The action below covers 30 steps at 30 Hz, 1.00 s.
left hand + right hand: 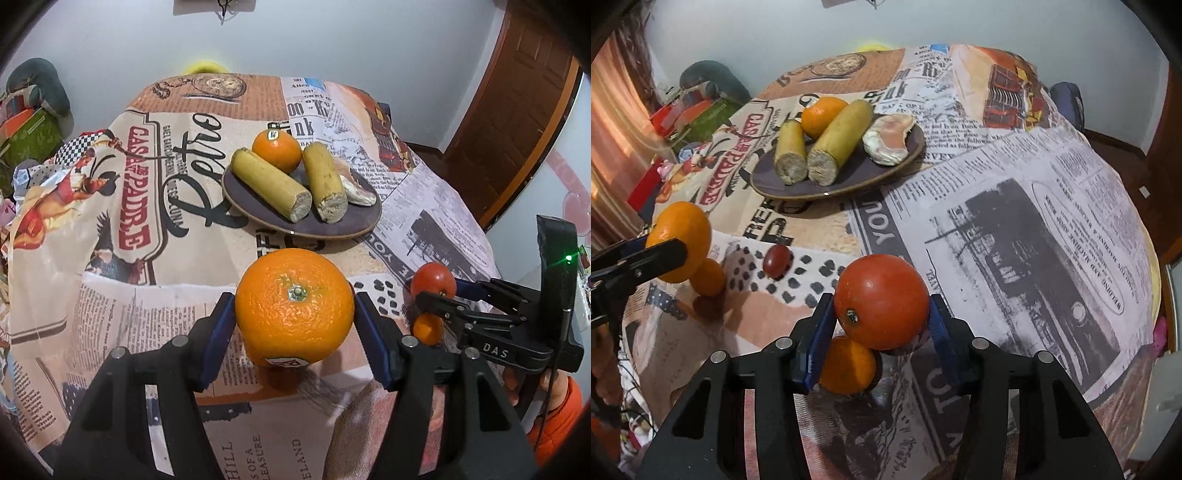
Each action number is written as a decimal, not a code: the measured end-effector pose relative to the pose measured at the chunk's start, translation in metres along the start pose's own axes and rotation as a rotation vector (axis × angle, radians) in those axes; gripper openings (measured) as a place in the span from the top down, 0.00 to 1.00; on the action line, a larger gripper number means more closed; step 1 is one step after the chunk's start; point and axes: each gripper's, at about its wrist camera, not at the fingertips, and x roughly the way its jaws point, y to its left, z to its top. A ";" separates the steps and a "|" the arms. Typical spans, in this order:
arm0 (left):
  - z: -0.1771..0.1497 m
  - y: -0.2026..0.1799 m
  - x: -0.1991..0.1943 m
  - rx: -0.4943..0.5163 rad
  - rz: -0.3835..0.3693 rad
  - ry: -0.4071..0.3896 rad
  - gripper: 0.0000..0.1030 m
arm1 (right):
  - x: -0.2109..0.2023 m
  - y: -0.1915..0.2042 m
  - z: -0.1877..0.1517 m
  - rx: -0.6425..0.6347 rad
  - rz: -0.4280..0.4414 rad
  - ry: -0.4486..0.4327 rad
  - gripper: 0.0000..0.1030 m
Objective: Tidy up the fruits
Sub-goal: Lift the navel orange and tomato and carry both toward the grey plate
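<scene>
With an orange already on the plate, my left hand-held gripper clamps another orange, my right hand-held gripper a tomato; small fruits remain on the surface.

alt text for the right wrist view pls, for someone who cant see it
The right gripper holds a red tomato between its blue fingers above a newspaper-print tablecloth. Behind it, a dark plate carries two banana pieces, an orange and a peeled fruit segment. At left, the left gripper holds a large orange, with smaller fruits loose on the cloth.
</scene>
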 end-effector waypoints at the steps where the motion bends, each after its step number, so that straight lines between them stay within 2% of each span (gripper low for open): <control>1: 0.002 0.000 0.000 0.000 -0.001 -0.005 0.38 | -0.002 0.001 0.002 -0.006 0.000 -0.007 0.55; 17: 0.055 0.002 0.002 0.017 0.000 -0.087 0.38 | -0.018 0.004 0.060 -0.017 0.002 -0.138 0.55; 30: 0.093 -0.006 0.024 0.058 -0.004 -0.126 0.38 | -0.010 0.006 0.094 -0.053 -0.005 -0.187 0.55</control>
